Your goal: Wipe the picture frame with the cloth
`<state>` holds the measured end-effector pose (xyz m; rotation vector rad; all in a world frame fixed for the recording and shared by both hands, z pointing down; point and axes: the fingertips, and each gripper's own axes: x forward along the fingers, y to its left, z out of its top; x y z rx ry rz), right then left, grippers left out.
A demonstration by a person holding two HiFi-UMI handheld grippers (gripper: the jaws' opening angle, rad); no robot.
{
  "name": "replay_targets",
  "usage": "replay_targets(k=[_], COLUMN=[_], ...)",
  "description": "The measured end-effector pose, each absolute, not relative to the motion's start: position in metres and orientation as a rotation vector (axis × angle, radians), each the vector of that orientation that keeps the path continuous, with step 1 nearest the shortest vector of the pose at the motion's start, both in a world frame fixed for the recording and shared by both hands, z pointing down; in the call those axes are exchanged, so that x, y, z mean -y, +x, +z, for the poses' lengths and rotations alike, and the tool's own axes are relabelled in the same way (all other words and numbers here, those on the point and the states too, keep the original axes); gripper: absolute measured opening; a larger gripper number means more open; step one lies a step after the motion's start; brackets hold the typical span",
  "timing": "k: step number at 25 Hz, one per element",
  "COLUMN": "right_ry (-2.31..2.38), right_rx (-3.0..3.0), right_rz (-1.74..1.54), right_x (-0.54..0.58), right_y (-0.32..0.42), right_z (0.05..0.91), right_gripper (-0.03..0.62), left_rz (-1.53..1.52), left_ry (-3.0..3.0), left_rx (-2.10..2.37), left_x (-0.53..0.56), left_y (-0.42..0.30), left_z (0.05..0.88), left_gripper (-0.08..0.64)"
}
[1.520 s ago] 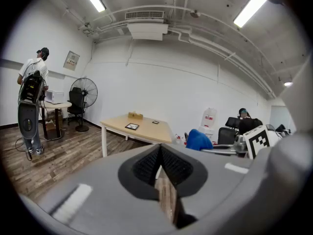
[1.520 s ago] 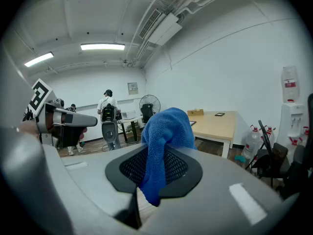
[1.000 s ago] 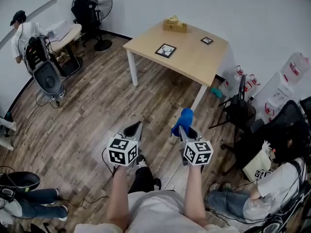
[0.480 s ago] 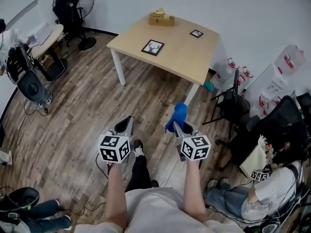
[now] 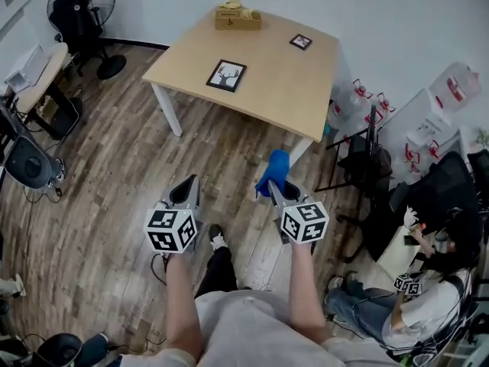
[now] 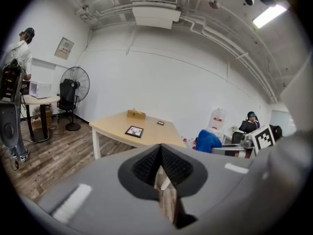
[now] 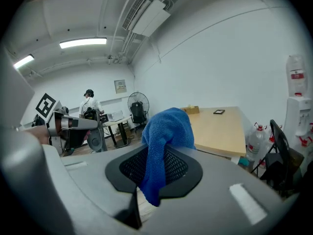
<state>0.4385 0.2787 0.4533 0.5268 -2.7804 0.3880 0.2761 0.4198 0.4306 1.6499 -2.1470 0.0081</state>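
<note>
Right jaws: right gripper [image 5: 274,191] is clamped shut on a blue microfibre cloth [image 7: 164,131]. The cloth is bunched above the jaws, with a tail hanging down between them.
Left jaws: left gripper [image 5: 189,185] is closed tip to tip, nothing between.
Gripper position: both are side by side over the wood-plank floor [image 5: 114,174], pointing toward the table and well apart from it.
Task item: black picture frame with a deer-head print [image 5: 226,75] lies flat on the light wooden table with white legs [image 5: 294,90]. Neither gripper touches it.
Frame vs edges: it sits near the table's front-left edge but fully on the top, with bare wood all round it.
Other tabletop items: small black frame [image 5: 300,41] lies flat toward the far right corner, well apart from the deer frame.
Container: open wooden box [image 5: 238,19] sits at the far edge, holding pale yellowish contents. Can't tell what they are.
Approach room: open floor lies between the jaws and the table's front edge. The left side of the table is also open floor.
Right side: tight. Clear water bottles [image 5: 348,105] stand on the floor by the table's right corner, a black chair [image 5: 367,155] is just beyond them, and a seated person [image 5: 416,312] is at lower right.
Far left: black standing fan [image 5: 80,10] stands by the wall, well clear of the table.
</note>
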Motion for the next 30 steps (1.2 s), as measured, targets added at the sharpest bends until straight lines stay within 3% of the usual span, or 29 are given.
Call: replay_targets(k=[12, 30], right_ry=[0.559, 0.565], right_rx=[2.715, 2.716], right_rz=[0.365, 0.354], right_x=[-0.198, -0.090], right_y=[0.298, 0.181], right_z=[0.454, 0.459], right_gripper=[0.051, 0.052], left_rz=[-0.059, -0.015], left_ry=[1.669, 1.685], left_rx=[2.018, 2.030], left_x=[-0.311, -0.220], left_y=[0.138, 0.013], left_z=[0.460, 0.458], left_gripper=[0.052, 0.052])
